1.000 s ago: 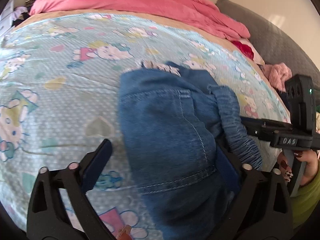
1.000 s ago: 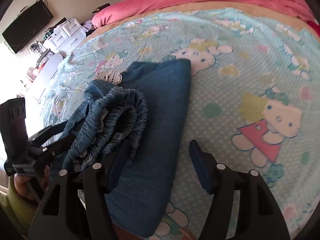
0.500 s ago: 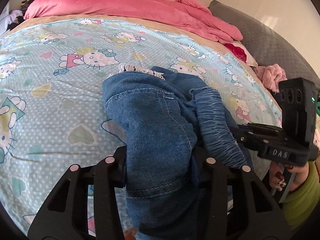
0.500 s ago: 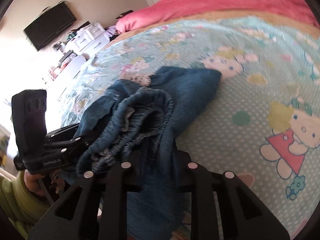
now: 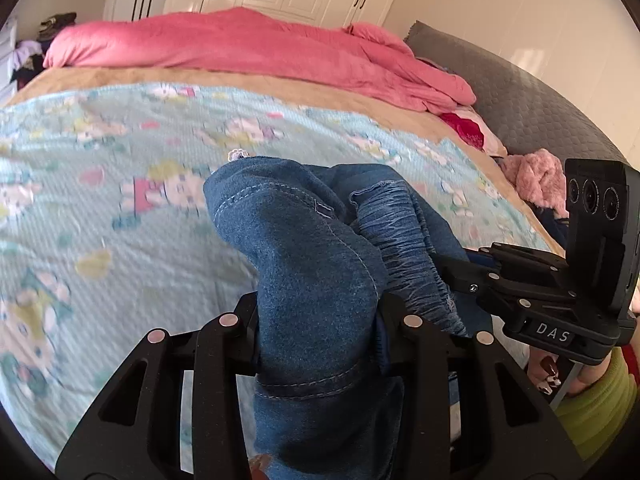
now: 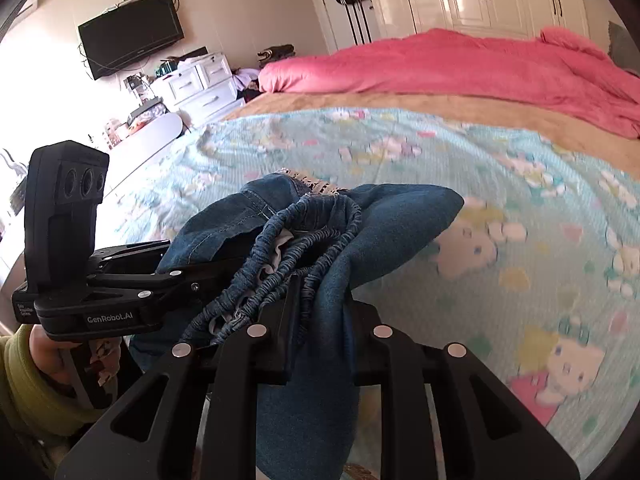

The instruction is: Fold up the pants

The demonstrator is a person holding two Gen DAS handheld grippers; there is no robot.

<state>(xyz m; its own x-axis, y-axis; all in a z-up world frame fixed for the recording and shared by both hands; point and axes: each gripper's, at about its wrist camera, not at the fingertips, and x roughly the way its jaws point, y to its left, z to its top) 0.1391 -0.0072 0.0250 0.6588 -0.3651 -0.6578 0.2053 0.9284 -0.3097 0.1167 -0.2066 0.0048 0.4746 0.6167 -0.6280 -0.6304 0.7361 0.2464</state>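
Folded blue denim pants (image 5: 316,272) are bunched and lifted off the cartoon-print sheet (image 5: 120,208). My left gripper (image 5: 320,320) pinches a thick denim fold, its jaws still closing on the cloth. In the right wrist view my right gripper (image 6: 320,312) is shut on the denim beside the gathered elastic waistband (image 6: 304,248). The two grippers sit close together, side by side on the same bundle; the right gripper (image 5: 452,276) enters the left wrist view from the right, the left gripper (image 6: 200,276) enters the right wrist view from the left. A white lace trim (image 6: 316,184) shows at the bundle's far edge.
A pink duvet (image 5: 248,48) lies heaped across the far side of the bed. A grey padded headboard (image 5: 520,92) and a fluffy pink item (image 5: 536,176) are at the right. A dresser (image 6: 200,84) and wall TV (image 6: 132,40) stand beyond the bed's left side.
Both grippers went from open around the pants to pinching the denim, then rose, lifting the bundle off the sheet. More of the room now shows above the bed.
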